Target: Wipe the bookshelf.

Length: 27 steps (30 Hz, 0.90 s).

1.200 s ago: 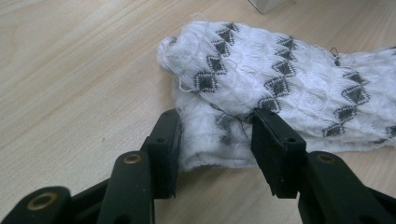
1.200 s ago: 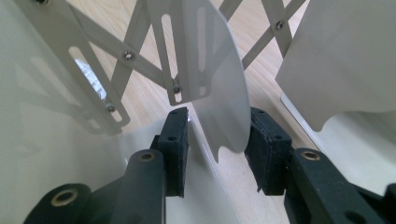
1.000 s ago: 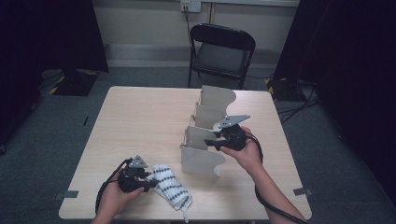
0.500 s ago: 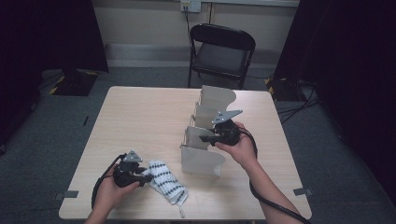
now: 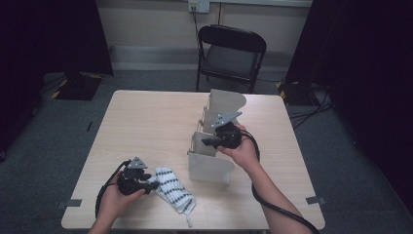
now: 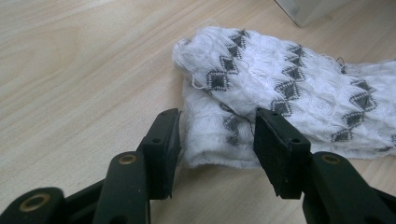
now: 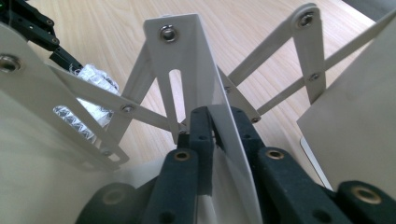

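Hand-held gripper work from the high view: the right hand-held gripper (image 5: 210,142) reaches into the expanding file rack (image 5: 210,166) mid-desk (image 5: 146,122), while the left hand-held gripper (image 5: 148,181) meets the patterned white sock (image 5: 174,189) at the near edge, not yet lifted. Left gripper view: jaws part-open, straddling the sock's (image 6: 280,88) end, unclenched. Right gripper view: jaws have just been closing and now pinch a rack divider (image 7: 205,93), steadying it.
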Tool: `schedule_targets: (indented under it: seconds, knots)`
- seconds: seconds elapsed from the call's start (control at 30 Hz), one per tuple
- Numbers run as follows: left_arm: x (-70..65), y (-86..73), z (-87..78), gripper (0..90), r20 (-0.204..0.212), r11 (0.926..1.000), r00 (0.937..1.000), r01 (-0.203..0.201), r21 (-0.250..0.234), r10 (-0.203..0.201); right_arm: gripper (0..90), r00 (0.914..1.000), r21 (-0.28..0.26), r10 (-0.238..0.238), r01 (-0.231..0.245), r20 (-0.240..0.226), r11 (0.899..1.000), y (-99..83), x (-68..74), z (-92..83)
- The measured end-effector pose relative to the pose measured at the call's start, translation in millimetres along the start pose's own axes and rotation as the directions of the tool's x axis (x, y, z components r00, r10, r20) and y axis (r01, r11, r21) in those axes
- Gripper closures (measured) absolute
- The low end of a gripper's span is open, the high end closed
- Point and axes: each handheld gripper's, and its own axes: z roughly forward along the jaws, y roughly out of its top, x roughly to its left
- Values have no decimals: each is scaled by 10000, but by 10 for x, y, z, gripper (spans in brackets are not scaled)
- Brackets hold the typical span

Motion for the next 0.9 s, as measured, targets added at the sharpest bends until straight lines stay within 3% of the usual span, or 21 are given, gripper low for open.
schedule_targets:
  seconds: [0.03,0.33,0.53,0.7,0.77,0.9]
  knots:
    - [-4,-1,-1,510,4,10000,10000,-24,43,24,895,9995,89,-284,285,-104,9996,6,11,-14]
    - [-16,3,-4,510,-51,10000,10000,-47,10,47,897,9964,-315,-820,813,-199,9962,-16,34,-77]
    - [-16,7,-8,512,-23,10000,10000,-33,19,33,895,9956,-785,-862,831,-367,9934,-110,54,-216]
    - [-29,4,-6,514,-56,10000,10000,-42,34,42,893,9920,-981,-1206,1164,-374,9883,-202,114,-367]
    - [-38,4,-8,515,-49,10000,10000,-14,33,14,894,9933,-1165,-1052,991,-477,9882,-257,141,-422]
    - [-64,12,-12,519,-6,10000,10000,4,-25,-4,895,9911,-1024,-1235,1178,-504,9877,-352,224,-456]
